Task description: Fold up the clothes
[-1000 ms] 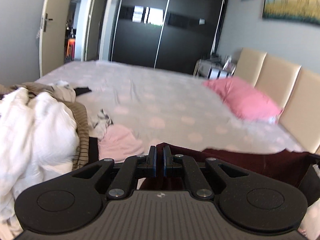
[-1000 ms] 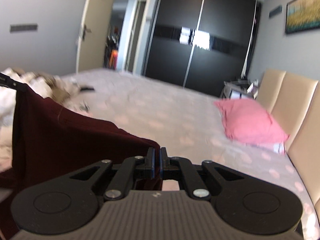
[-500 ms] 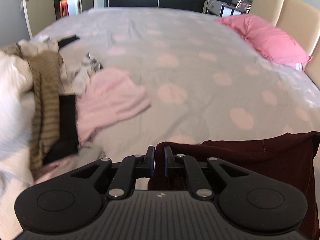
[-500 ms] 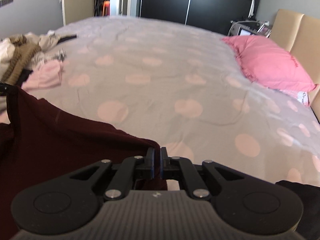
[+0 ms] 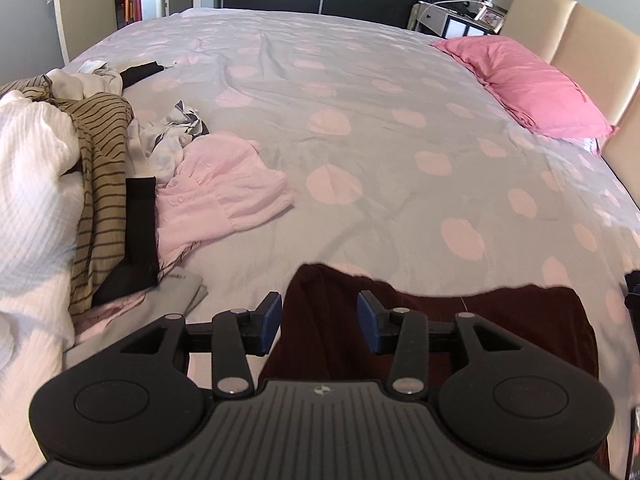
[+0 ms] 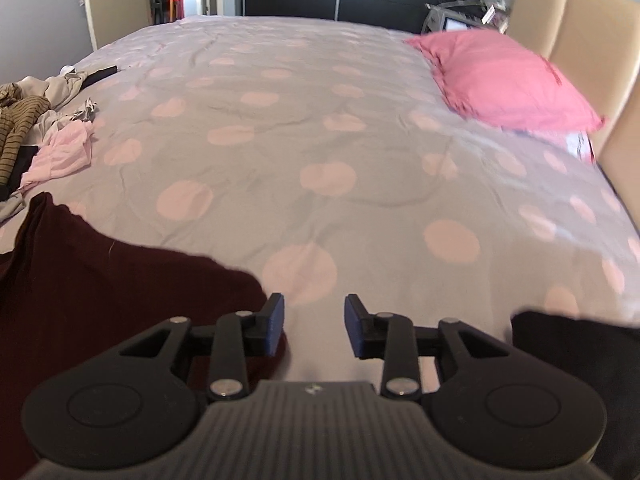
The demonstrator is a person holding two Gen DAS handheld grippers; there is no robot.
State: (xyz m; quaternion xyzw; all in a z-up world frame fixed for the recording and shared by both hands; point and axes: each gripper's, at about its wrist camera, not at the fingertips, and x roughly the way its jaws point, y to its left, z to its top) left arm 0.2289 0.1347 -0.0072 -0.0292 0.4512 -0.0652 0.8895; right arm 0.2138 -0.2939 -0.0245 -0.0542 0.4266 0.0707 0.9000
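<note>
My left claw [image 5: 319,318] opening, dark maroon knit garment [image 5: 480,320] slack between pads, unpinched. My right claw [image 6: 315,326] opening, empty; garment edge just left of it. Let cloth settle flat on grey spotted duvet [image 5: 360,128], then smooth before folding.

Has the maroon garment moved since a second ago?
Yes. The maroon garment came down from hanging between the shut tongs onto the dotted bedspread; both tongs are opening.
</note>
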